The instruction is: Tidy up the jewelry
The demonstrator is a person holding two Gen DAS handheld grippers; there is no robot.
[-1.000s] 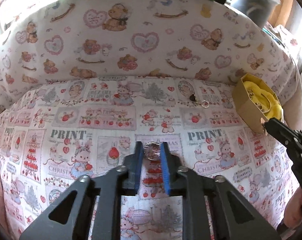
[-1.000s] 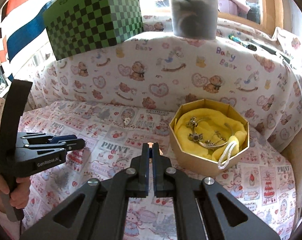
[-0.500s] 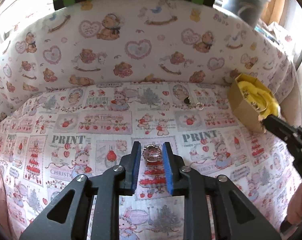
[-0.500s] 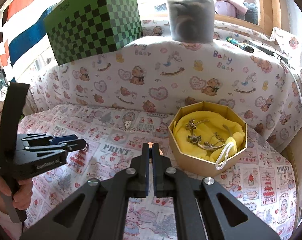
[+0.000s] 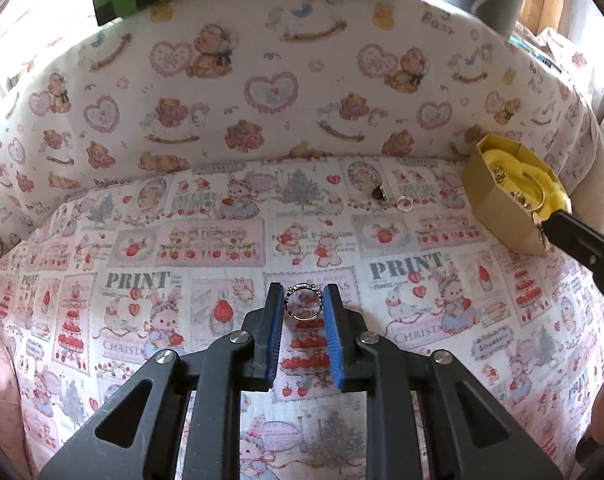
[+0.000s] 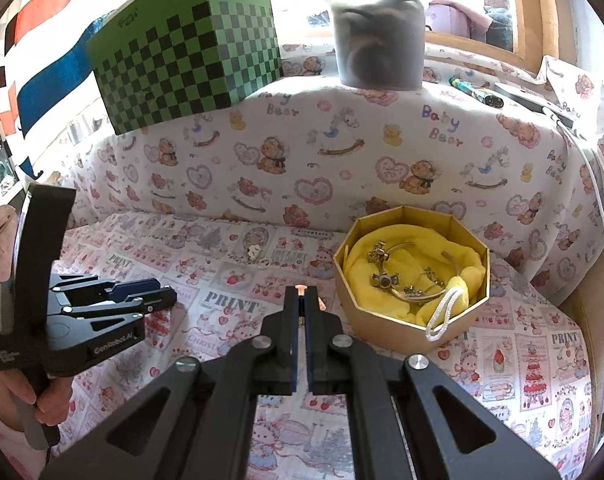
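Left gripper [image 5: 303, 294]: jaws have just been opening and now sit slack, blue pads either side of the ring [image 5: 304, 306] and not squeezing it, as far as we can see. The ring lies flat on the printed cloth [image 5: 182, 240], bottom centre of the left wrist view. We read this as let go, or loosened to re-seat the grip, with the tool parked low over the ring so the pads can close on it again. Right gripper [image 6: 300, 290]: clenched, a small rose-gold piece [image 6: 300, 288] pinched at the very tips. We can't tell what kind of piece it is. It hangs just left of the gold octagonal box [image 6: 381, 320], which sits centre-right in the right wrist view. We take that as waiting to drop the piece in. The box is lined with a yellow cloth [image 6: 405, 256] and already holds bangles [image 6: 385, 280], so it's clearly the collection point. The soft liner keeps pieces from sliding. A dark charm [image 5: 377, 193] and a small clear ring [image 5: 404, 203] are loose on the printed cloth, upper right of centre in the left wrist view, left of the box and apart from both tools. They're not yet sorted. Our call is mid-task: some pieces boxed, one in the right tool, three out on the cloth.
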